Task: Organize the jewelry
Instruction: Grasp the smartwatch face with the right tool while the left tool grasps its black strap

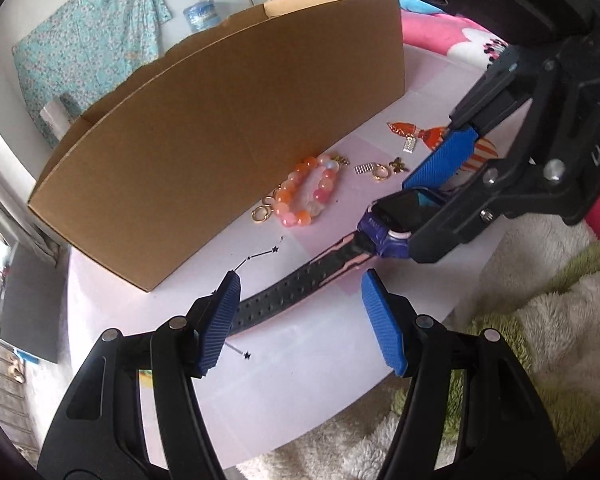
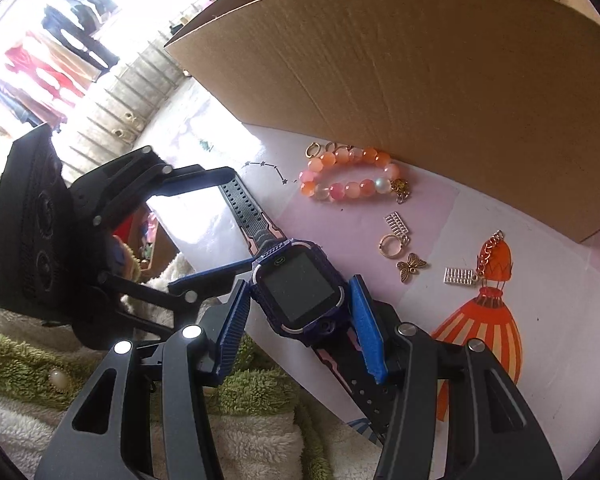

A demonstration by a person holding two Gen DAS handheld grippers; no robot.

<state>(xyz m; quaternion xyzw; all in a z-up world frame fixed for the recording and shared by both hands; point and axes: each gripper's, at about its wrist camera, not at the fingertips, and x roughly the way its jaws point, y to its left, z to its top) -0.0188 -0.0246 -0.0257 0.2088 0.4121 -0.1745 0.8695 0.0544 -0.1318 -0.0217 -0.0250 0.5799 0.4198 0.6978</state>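
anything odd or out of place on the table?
Nothing damaged or spilled. The purple square-faced smartwatch overhangs the white table's near edge, right tool straddling its case and open left tool around its black strap.

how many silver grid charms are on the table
2: one silver charm beside the gold ring, the other beside the orange pendant; some may be hidden inside the cardboard box.

So the table (image 2: pixel 228 152) holds one watch (image 2: pixel 296 292), one beaded bracelet (image 2: pixel 348 178), two silver abacus charms (image 2: pixel 397 224), one butterfly charm (image 2: pixel 411 266), about three gold rings (image 2: pixel 390 246), one cardboard box (image 2: pixel 440 80), plus two grippers (image 2: pixel 300 330).
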